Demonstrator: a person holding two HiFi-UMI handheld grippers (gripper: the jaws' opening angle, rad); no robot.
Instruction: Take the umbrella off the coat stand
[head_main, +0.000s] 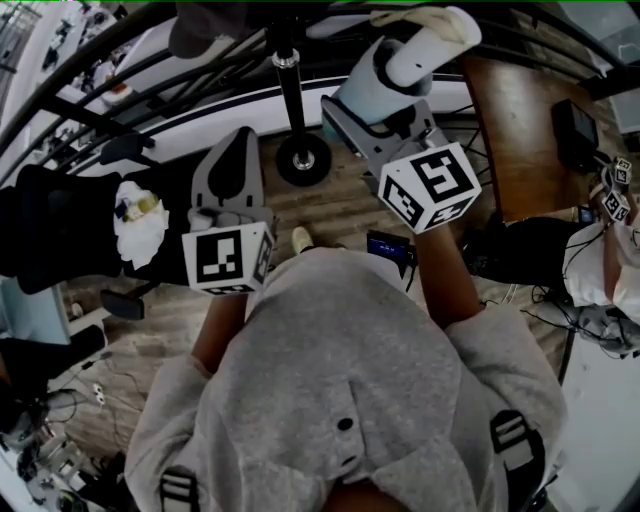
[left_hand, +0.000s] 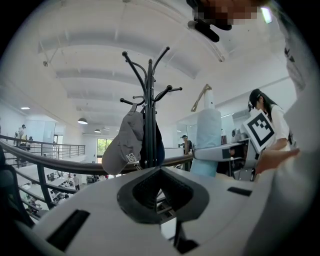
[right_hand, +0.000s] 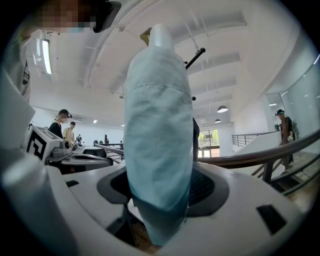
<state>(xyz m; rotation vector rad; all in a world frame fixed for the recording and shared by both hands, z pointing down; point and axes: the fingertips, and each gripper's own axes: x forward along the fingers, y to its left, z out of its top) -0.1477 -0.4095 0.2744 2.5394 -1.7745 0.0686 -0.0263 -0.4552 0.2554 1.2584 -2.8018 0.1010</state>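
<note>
In the right gripper view the umbrella (right_hand: 157, 140) blocks nearly all the coat stand (right_hand: 196, 54), one hook tip showing. From above, its lower part hides under the right hand-held gripper (head_main: 385, 95). Head view crops the stand's top. Background people (right_hand: 64, 127) too small.

- Your right gripper (head_main: 380, 100) holds the umbrella (head_main: 405, 60) upright between its jaws, just right of the coat stand (head_main: 291, 95).
- A cap (left_hand: 122, 145) hangs on the stand's left side.
- The railing (left_hand: 45, 159) runs beyond the stand.
</note>
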